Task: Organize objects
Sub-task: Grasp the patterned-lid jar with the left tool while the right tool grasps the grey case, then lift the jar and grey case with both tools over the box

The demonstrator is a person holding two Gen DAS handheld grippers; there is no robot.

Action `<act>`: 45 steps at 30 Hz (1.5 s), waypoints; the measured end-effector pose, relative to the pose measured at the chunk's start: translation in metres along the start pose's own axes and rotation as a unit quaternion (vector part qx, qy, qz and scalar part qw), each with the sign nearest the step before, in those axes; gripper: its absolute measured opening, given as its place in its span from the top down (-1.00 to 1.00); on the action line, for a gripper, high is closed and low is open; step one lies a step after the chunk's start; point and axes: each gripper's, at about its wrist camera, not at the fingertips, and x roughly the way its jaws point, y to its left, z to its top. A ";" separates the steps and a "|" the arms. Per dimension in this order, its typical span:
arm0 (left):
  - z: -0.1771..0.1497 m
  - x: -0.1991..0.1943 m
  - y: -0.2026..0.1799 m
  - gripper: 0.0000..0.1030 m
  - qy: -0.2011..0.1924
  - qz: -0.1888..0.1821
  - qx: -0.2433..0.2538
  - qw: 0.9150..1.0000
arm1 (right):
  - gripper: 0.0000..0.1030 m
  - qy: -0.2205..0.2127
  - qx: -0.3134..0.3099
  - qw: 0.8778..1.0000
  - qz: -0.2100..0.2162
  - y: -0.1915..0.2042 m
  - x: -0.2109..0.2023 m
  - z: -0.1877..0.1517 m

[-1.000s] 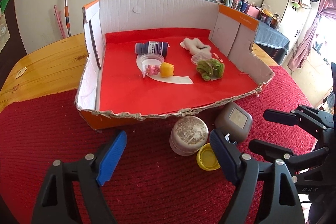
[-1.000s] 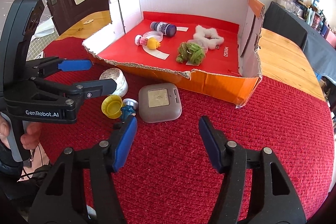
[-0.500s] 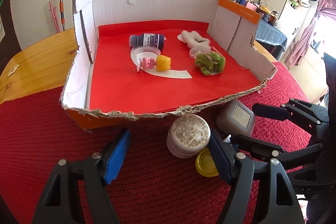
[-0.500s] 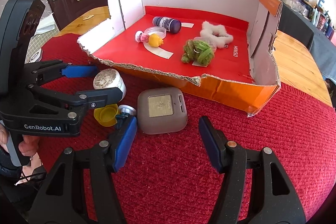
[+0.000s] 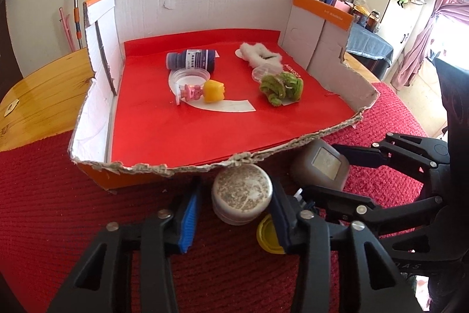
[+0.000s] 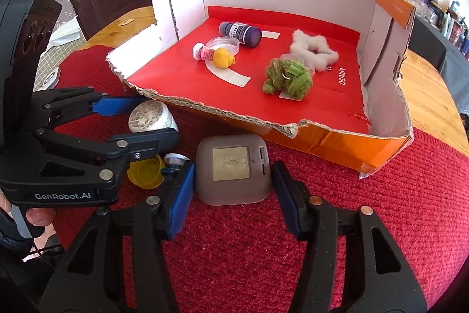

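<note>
Left gripper point(image 5: 234, 216) straddles the round speckled tin point(image 5: 241, 197), which stands on the red mat point(image 5: 73, 210) just in front of the box's torn front edge. Its jaws are closing; the right pad looks to be at the tin's side, while a narrow gap remains at the left blue pad, so no firm grip can be confirmed.

Right gripper point(image 6: 233, 195) straddles the grey square case point(image 6: 233, 167), lying flat on the mat beside the tin. Jaws closing, with small gaps on both sides of the case.

A yellow cap point(image 6: 145, 173) lies on the mat between the tin and the case, partly under the left gripper's finger.

The cardboard box point(image 5: 205, 5) sits on the table point(image 5: 44, 84) and partly on the mat. On its red floor lie a dark bottle point(image 5: 192, 59) on its side, a clear dish point(image 5: 190, 77), a pink and yellow toy point(image 5: 203, 91), a green fuzzy bundle point(image 5: 281, 87) and a white fluffy piece point(image 5: 258, 55).
</note>
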 end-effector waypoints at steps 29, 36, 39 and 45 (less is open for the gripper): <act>0.000 -0.035 -0.006 0.24 -0.031 0.002 0.002 1.000 | 0.05 -0.029 -0.008 1.000 0.008 0.015 -0.044 0.007; 0.001 -0.037 -0.006 0.24 -0.033 0.001 0.000 0.999 | 0.05 -0.028 -0.006 1.000 0.010 0.014 -0.044 0.006; 0.007 -0.042 -0.005 0.24 -0.040 -0.002 -0.001 0.999 | 0.05 -0.034 -0.005 0.999 0.014 0.013 -0.047 0.008; 0.021 -0.047 -0.004 0.24 -0.053 0.002 0.003 0.999 | 0.05 -0.046 -0.012 0.999 0.015 0.012 -0.054 0.016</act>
